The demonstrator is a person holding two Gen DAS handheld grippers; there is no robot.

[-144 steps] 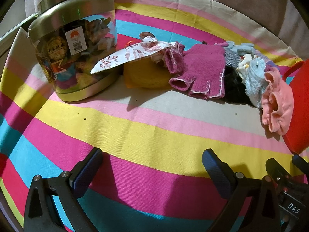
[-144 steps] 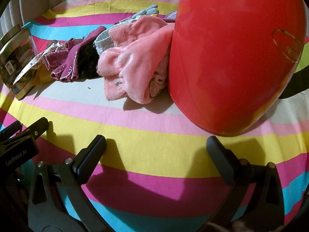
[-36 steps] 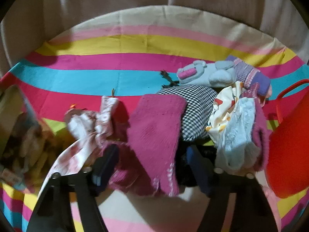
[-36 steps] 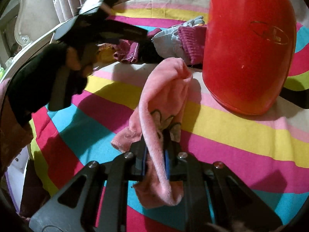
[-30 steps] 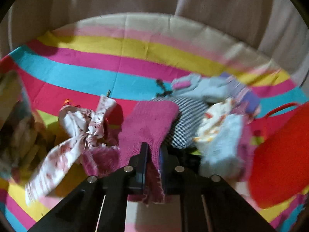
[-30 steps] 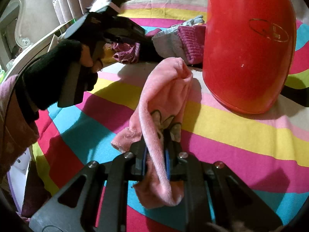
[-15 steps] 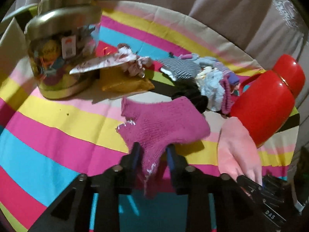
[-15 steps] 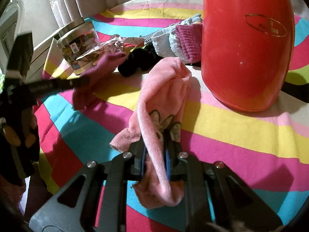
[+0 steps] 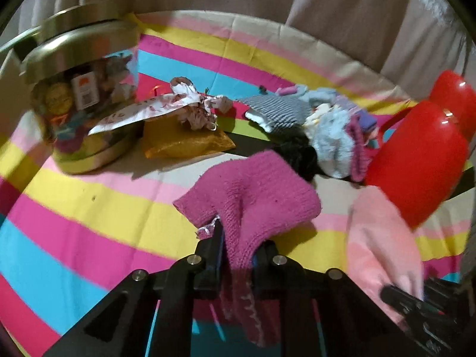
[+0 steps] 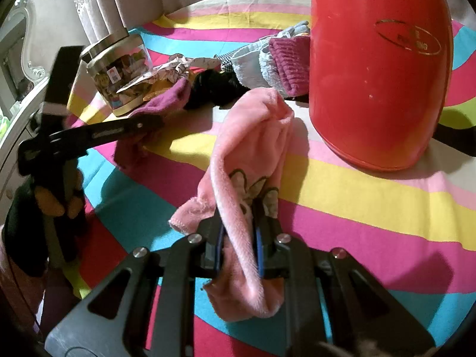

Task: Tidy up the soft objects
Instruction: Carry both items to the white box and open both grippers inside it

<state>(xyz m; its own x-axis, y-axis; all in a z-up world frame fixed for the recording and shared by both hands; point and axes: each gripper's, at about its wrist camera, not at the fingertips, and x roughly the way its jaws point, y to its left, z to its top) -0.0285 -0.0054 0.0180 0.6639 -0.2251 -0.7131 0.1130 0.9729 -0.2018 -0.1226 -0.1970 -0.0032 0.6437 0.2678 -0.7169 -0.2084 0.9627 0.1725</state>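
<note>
Left gripper [image 9: 240, 248]: fingers clamp your magenta knitted glove [image 9: 250, 199], lifted clear for sorting.
Right gripper [image 10: 239, 239]: fingers pinch pink fleece sock [image 10: 253, 154], pile at eleven o'clock.

Two grippers are showing: the left gripper [image 9: 239, 245] and the right gripper [image 10: 238, 217]. One magenta knit glove [image 9: 253, 196] and one pink fleece cloth [image 10: 253, 148] are lying out. One red container [image 10: 377, 68], one lidded jar [image 9: 80, 89] and one yellow pouch [image 9: 184, 141] are sitting nearby. The heaped soft pieces [image 9: 333, 131] are proving too tangled to count.
</note>
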